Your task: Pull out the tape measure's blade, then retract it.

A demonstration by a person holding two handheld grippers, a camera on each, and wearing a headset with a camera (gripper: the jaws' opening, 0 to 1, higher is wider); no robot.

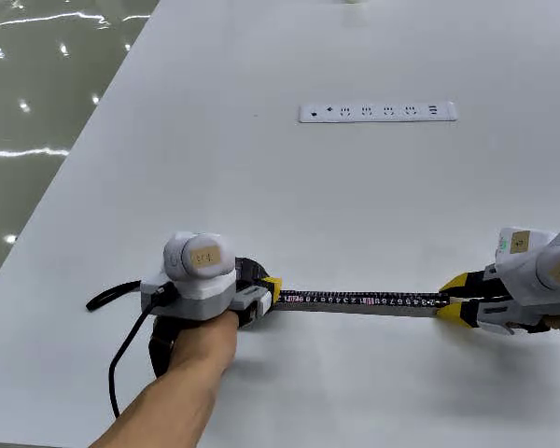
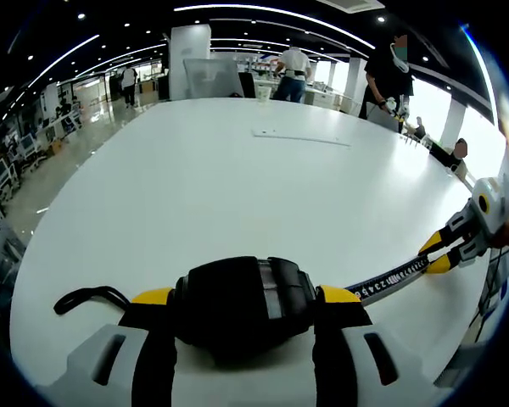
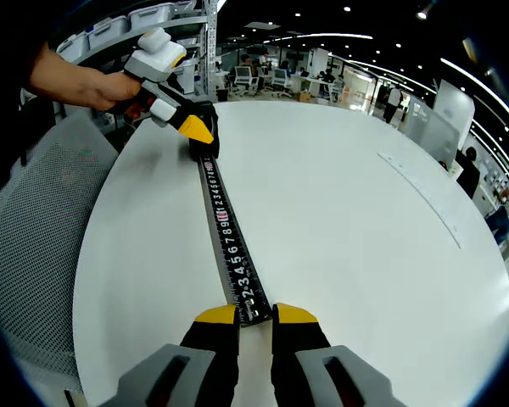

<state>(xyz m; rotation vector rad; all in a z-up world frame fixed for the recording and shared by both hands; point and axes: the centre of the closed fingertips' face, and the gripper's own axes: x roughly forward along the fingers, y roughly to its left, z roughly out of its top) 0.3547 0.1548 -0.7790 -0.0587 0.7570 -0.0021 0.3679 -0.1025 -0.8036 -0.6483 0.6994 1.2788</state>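
A black tape measure case (image 1: pixel 253 283) (image 2: pixel 242 298) sits on the white table, clamped between the yellow-tipped jaws of my left gripper (image 1: pixel 261 297) (image 2: pixel 246 296). Its dark numbered blade (image 1: pixel 359 300) (image 3: pixel 228 243) (image 2: pixel 392 279) runs out flat along the table to the right. My right gripper (image 1: pixel 453 299) (image 3: pixel 256 315) is shut on the blade's end. In the right gripper view the left gripper (image 3: pixel 197 128) and the case (image 3: pixel 205 117) lie at the blade's far end. A black wrist strap (image 1: pixel 112 294) (image 2: pixel 89 298) trails left of the case.
A white power strip (image 1: pixel 377 112) (image 2: pixel 300 136) (image 3: pixel 420 195) lies flat farther back on the table (image 1: pixel 261 177). The table's left edge borders a glossy floor (image 1: pixel 37 103). A mesh chair back (image 3: pixel 34 229) stands by the table. People stand at the far end (image 2: pixel 293 68).
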